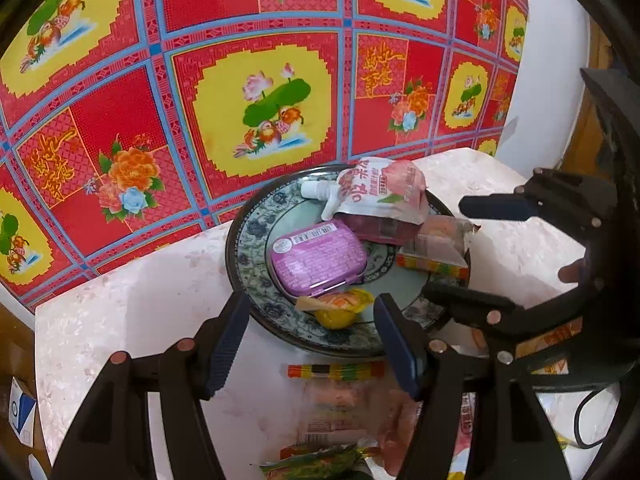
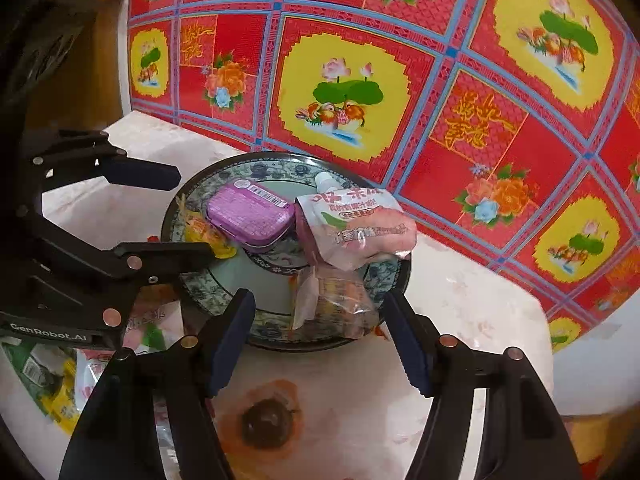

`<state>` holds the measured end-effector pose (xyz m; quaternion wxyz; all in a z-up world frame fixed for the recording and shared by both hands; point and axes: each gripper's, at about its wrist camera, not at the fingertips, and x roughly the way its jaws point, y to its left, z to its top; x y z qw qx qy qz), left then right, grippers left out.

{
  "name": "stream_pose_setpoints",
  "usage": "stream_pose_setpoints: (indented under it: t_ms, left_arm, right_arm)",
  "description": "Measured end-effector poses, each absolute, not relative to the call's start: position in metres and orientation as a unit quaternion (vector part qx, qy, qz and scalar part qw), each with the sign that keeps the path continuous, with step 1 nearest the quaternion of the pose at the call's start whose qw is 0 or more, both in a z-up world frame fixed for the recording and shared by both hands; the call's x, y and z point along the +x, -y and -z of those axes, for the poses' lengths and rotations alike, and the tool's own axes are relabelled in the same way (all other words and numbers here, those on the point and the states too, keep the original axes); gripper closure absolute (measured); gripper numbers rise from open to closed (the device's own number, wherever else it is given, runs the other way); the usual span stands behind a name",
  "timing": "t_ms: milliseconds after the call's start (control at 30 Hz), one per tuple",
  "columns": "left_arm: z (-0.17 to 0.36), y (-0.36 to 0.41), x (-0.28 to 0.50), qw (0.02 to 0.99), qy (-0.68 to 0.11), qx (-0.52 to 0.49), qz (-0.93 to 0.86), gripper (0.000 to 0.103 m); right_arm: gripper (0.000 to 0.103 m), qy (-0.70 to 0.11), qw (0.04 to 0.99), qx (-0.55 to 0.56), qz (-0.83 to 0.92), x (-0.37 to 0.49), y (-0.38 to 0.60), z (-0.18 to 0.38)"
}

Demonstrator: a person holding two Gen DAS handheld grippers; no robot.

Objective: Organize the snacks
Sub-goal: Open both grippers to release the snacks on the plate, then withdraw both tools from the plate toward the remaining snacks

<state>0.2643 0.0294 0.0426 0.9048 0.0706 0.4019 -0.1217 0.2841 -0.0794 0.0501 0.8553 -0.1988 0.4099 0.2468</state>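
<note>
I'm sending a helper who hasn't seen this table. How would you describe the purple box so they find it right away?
Look for the round blue-and-white patterned plate on the pale pink table, in front of the red floral cloth. Near its middle lies the flat purple plastic box with rounded corners. It is the only hard, solid-purple item there; the pink spouted drink pouch beside it is soft.

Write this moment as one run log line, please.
plate: purple tin, pouch inside | left hand-held gripper: open, empty | right hand-held gripper: open, empty
</note>
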Motion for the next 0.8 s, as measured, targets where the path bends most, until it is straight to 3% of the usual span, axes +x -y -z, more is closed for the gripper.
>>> stream_pose_setpoints:
  t_ms: [467, 800]
  left_arm:
    - [-0.101, -0.026, 0.208, 0.913, -0.384, 0.047, 0.130, 0.035]
    - [-0.102, -0.022, 0.144, 0.917, -0.378, 0.063, 0.111, 0.035]
  right_arm:
    - [0.035, -0.367, 0.882, -0.178, -0.236, 0.238, 0.108, -0.114]
    - [0.035, -0.376, 0.882, -0.153, -0.239, 0.183, 0.125, -0.116]
